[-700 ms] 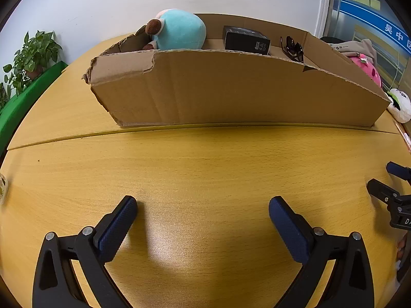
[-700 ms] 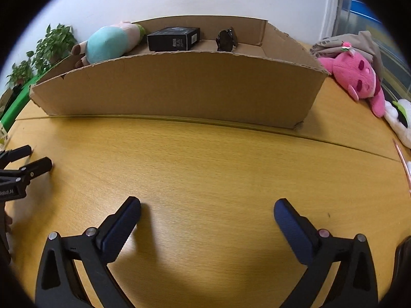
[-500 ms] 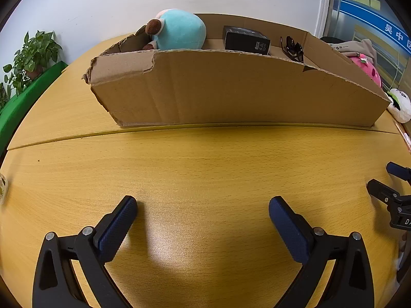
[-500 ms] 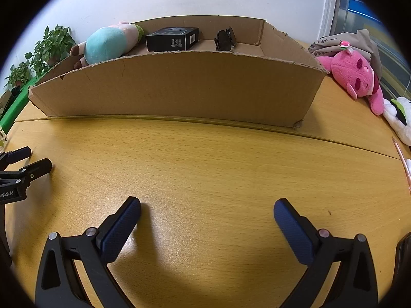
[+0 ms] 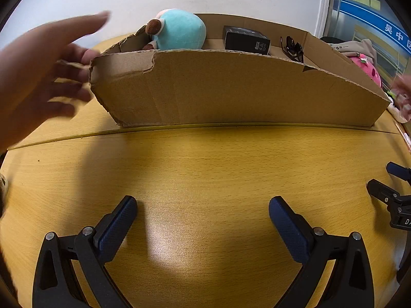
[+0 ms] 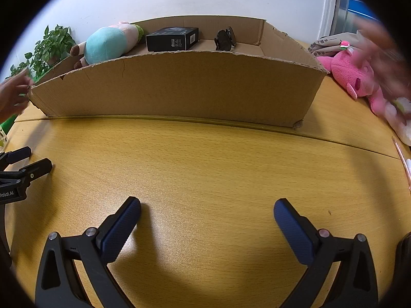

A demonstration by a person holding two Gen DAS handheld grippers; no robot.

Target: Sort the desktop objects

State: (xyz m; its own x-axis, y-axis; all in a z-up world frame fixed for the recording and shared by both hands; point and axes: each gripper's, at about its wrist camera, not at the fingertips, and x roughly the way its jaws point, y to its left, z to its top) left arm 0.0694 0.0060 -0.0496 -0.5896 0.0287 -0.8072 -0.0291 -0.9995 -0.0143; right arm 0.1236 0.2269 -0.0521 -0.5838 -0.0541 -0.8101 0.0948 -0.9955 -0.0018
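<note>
**Hand-held gripper pair idle and wide open, sorting partly done**

Left hand-held gripper [image 5: 203,211] rests on the counter [image 5: 205,169] with its jaws spread wide and nothing between them; the right hand-held gripper [image 6: 206,213] sits the same way, empty. Neither seems to be held just now: a bare hand [image 5: 38,77] reaches toward the left corner of the cardboard box [image 5: 231,89] at about 10 o'clock in the left view, and a blurred hand [image 6: 382,59] hovers over the pink plush [image 6: 352,74] at 2 o'clock in the right view.

Inside the box already lie a teal plush [image 6: 105,45], a black carton [image 6: 172,38] and dark sunglasses [image 6: 224,39], ranged left to right along the back wall. Outside it, off the right end, are the pink plush, a white soft toy [image 6: 400,120] just beside it, and a pale folded item behind them. By my reading the sort is perhaps half finished, these right-hand things being what is left.

Open counter runs broad and bare from both grippers up to the box's front wall at 12 o'clock. That wall stands tall with a torn top edge, so anything carried in must clear it. A seam crosses the counter along the foot of the box.
</note>
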